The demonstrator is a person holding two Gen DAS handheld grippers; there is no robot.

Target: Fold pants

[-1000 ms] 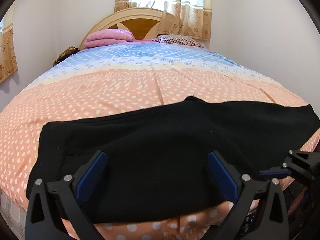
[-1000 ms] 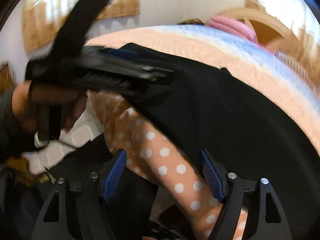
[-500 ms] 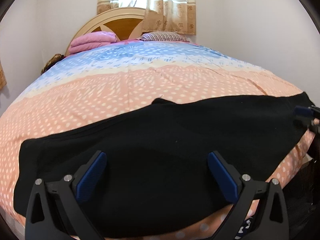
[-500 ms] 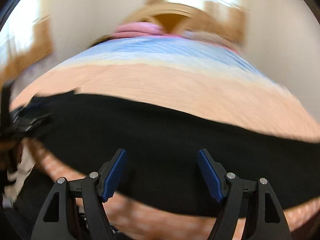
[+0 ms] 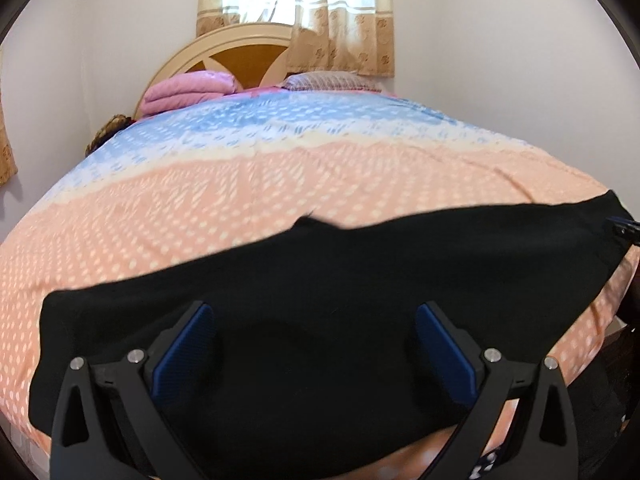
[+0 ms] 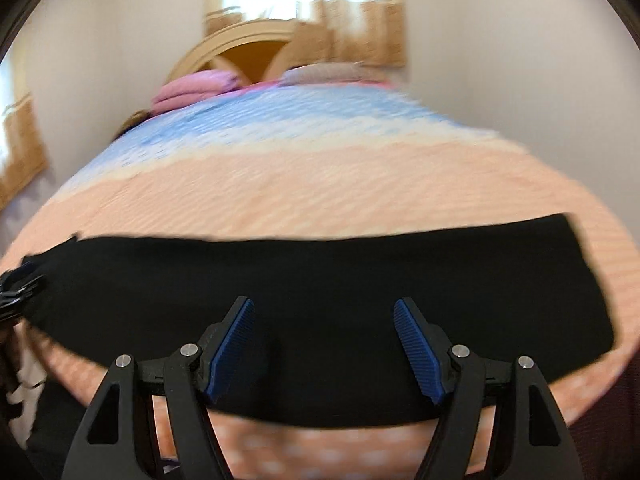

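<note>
Both grippers are seen with their blue-padded fingers spread wide and nothing pinched between them. Compared with the frame a second ago, the right gripper (image 6: 324, 344) has been swung round from a sideways look along the bed's near edge, where the other tool and a hand filled the left of its view, to a square look up the bed toward the headboard (image 6: 248, 46); its picture is blurred by motion. The left gripper (image 5: 314, 352) has been shifted only a little over the same second: the black pants (image 5: 320, 300) are now seen stretched further across its view, with their right end reaching almost to the frame's edge, where a small part of the other tool shows.

The pants are laid flat as a long black band across the near end of the bed, on the peach, white-dotted part of the bedspread (image 5: 280, 184), with their near edge close to the mattress edge. A small point of cloth is raised along the far edge.

Each gripper is held low over the pants, fingers pointed forward up the bed, with the black cloth showing between and beneath the pads. Whether the pads touch the cloth cannot be told. In the right view the pants (image 6: 320, 272) run nearly from side to side, and the left tool is glimpsed at their left end.
</note>
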